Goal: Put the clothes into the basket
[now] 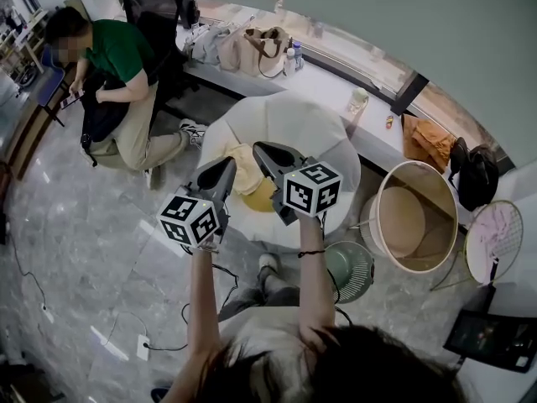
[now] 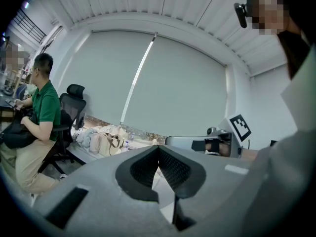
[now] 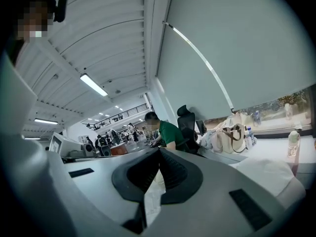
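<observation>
clothes (image 1: 245, 175) looked soft, light, floppy, prob best pinched at a raised fold; left gripper (image 1: 228, 164) & right gripper (image 1: 258, 148) were closed, empty.

Clothes (image 1: 248, 179) partly behind right tongs (image 1: 258, 148)

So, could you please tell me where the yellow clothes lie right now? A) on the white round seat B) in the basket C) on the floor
A: the yellow clothes lie on the white round seat, while the basket beside it shows none inside.
</observation>
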`<state>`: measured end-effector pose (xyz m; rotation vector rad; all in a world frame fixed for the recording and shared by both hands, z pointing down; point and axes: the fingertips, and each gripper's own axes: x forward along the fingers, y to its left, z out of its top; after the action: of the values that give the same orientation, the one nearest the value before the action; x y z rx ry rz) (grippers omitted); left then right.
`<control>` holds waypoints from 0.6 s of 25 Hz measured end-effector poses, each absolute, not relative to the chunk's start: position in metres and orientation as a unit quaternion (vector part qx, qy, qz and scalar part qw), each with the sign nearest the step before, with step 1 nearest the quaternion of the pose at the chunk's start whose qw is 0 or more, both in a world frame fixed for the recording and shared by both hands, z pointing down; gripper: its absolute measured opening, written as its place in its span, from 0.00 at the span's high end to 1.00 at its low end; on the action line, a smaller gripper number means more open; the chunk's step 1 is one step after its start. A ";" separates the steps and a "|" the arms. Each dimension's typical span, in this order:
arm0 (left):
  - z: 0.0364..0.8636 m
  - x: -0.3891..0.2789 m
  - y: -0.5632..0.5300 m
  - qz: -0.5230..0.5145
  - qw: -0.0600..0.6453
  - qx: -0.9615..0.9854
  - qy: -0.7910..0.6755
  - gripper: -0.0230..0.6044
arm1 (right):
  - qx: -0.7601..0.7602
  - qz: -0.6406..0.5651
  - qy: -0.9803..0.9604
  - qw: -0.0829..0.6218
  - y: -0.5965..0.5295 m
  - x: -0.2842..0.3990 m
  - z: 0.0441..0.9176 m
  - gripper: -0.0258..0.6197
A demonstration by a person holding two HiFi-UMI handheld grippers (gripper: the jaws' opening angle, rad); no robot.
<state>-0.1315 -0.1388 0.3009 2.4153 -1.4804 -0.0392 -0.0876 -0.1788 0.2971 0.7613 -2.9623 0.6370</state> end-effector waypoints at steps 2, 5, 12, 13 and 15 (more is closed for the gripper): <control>0.301 -0.135 -0.142 -0.013 0.153 0.840 -0.521 0.95 | 0.235 0.198 -0.951 0.010 -0.184 -0.091 0.295 0.95; 0.302 -0.143 -0.146 -0.013 0.154 0.833 -0.531 0.95 | 0.226 0.194 -0.954 0.013 -0.189 -0.097 0.293 0.95; 0.309 -0.156 -0.158 -0.014 0.158 0.829 -0.536 0.95 | 0.229 0.192 -0.954 0.018 -0.208 -0.107 0.296 0.95; 0.311 -0.159 -0.160 -0.014 0.160 0.828 -0.537 0.95 | 0.230 0.195 -0.953 0.019 -0.211 -0.108 0.299 0.95; 0.319 -0.163 -0.162 -0.013 0.170 0.824 -0.540 0.95 | 0.234 0.202 -0.951 0.022 -0.217 -0.108 0.305 0.95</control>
<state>-0.1632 -0.1620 0.3189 2.3427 -1.5348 -0.0358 -0.1083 -0.2170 0.3046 0.7248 -2.9457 0.6251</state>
